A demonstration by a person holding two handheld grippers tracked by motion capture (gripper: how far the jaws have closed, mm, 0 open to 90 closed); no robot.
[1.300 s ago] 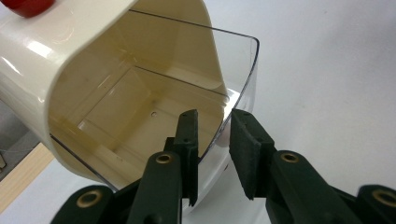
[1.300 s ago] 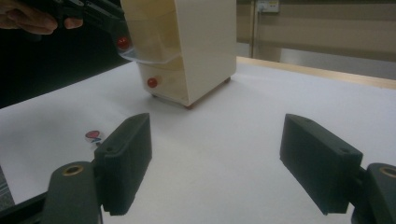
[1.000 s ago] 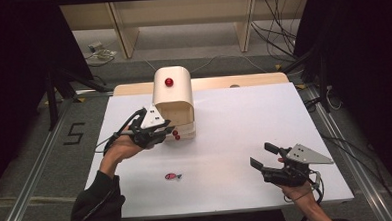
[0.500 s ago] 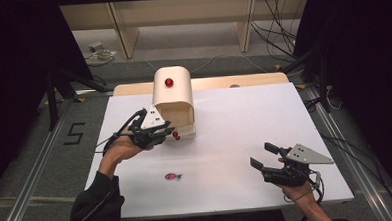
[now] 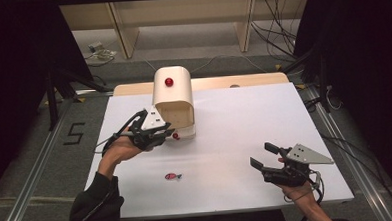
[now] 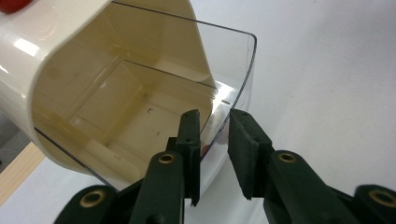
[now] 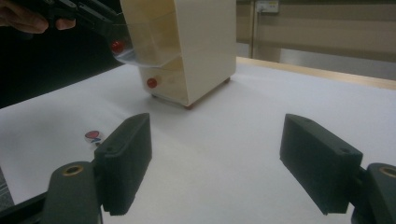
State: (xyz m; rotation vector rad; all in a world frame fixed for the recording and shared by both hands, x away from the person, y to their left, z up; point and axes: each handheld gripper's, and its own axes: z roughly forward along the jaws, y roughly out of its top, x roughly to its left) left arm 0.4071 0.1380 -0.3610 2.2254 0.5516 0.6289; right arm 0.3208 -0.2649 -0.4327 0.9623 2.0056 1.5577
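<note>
— What are your left fingers [image 6: 189, 140] doing?

— My left gripper [image 6: 214, 156] pinches the edge of the clear flap [image 6: 233, 88] that hangs open at the front of the cream box [image 5: 172, 99]; one pad is inside the flap, the other outside, the gap narrow.

— And the right?

— My right gripper [image 7: 224, 158] has its pads spread wide with nothing between them. It hovers well apart from the box, toward the near right of the white board [image 5: 264, 112].

— What else is near the box?

— A red knob [image 5: 168, 82] sits on its rounded top, and a second red knob [image 7: 151, 83] low on its front. A small red and blue object [image 5: 172, 176] lies on the board, nearer me than the box.
</note>
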